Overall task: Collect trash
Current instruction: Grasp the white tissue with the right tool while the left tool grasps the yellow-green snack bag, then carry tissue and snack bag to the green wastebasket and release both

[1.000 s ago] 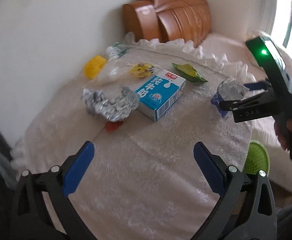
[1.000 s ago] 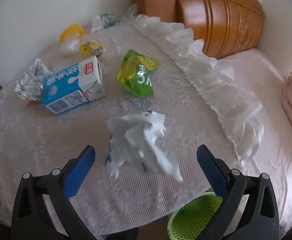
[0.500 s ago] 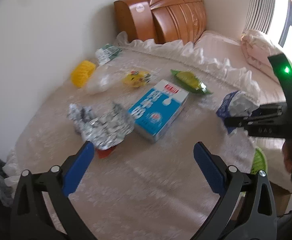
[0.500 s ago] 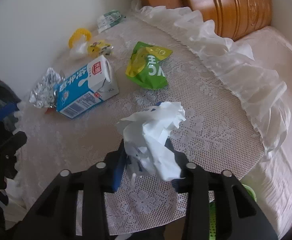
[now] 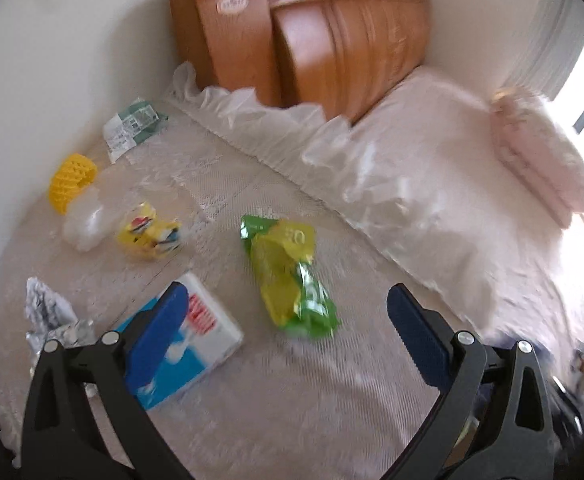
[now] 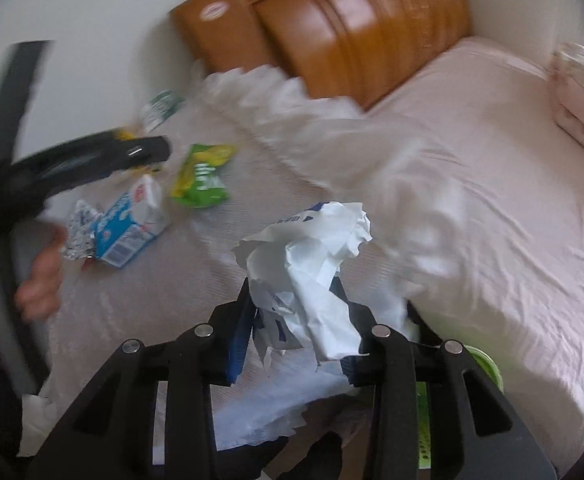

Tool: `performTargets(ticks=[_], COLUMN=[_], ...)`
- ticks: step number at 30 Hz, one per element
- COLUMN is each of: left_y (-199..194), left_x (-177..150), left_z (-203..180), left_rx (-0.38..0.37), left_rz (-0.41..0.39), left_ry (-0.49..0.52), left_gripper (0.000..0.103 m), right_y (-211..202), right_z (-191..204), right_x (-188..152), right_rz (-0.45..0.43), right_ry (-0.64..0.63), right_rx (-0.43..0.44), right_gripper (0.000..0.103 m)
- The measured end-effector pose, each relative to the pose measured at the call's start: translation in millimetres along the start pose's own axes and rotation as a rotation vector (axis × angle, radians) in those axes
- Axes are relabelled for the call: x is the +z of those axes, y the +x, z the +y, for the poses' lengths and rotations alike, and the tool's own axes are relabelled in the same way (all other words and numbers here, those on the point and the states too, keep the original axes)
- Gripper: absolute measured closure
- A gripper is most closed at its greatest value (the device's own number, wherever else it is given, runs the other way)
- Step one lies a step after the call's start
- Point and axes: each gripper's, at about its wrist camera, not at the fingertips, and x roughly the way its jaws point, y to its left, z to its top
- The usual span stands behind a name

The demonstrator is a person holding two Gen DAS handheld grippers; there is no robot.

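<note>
Clamping crumpled paper [image 6: 311,280] in your right gripper [image 6: 295,320], paper upright | left gripper [image 5: 292,316] spread wide, holding nothing.

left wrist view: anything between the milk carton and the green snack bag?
Nothing. In the left wrist view, only bare lace tablecloth separates the milk carton from the green snack bag; the two lie apart.

Left gripper [image 5: 292,312] fingers spread wide, right gripper [image 6: 292,320] fingers clamped
</note>
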Motion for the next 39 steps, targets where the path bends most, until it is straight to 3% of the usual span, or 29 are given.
performTargets(ticks=[6,10,12,15,17,18,26,30,35,39], left_y=[66.5,81.7,79.8,74.6,70.8,69.2,51.5,15.3,-37.3,-67.1], left_x=[8.8,6.7,6.5,6.1,4.1,2.4,-11.8,-24.8,-52.8,-82.9], left_z=[-20.6,-23.3,-24.1,-28.4,-30.0,-29.5,-12.4,-20.0,-52.2,-88.3], left_rx=[0.142,0.170,0.170,0.133,0.117,0.107,0.012,-0.010,-0.141,-0.272], left_rz=[0.127,0.158,0.136,0.126,0.116,0.110,0.085,0.021,-0.034,-0.021], left_ry=[-0.044,-0.067,-0.078,-0.063,-0.056,-0.055,-0.080,-0.019,0.095,0.196], left_gripper=[0.008,0.009,0.013,0.032,0.052,0.056,0.058,0.058,0.058,0.058], right_y=[-30.5,-40.8,-43.6,-44.4,-44.7,-45.0,-52.7,-60.9,-72.6,-77.6], right_z=[-49.7,-75.0,-84.5,-93.5,-97.3,-97.8,-91.1,-86.8,-93.8,-114.6], right_x=[-27.1,-41.0,-46.1,-49.3,-49.6,-49.6,-50.1,-54.6,-73.6,-103.1], right_rz=[-0.028,-0.024,-0.024,-0.029,-0.034,-0.036,-0.066,-0.086,-0.100,-0.090], right_ry=[0.088,0.131,0.152,0.172,0.183,0.185,0.193,0.202,0.257,0.335], right_rx=[-0.039,-0.060,-0.063,-0.063,-0.054,-0.051,-0.026,-0.039,-0.084,-0.155], right_gripper=[0.064,0.064,0.064,0.064,0.064,0.064,0.064,0.064,0.064,0.064])
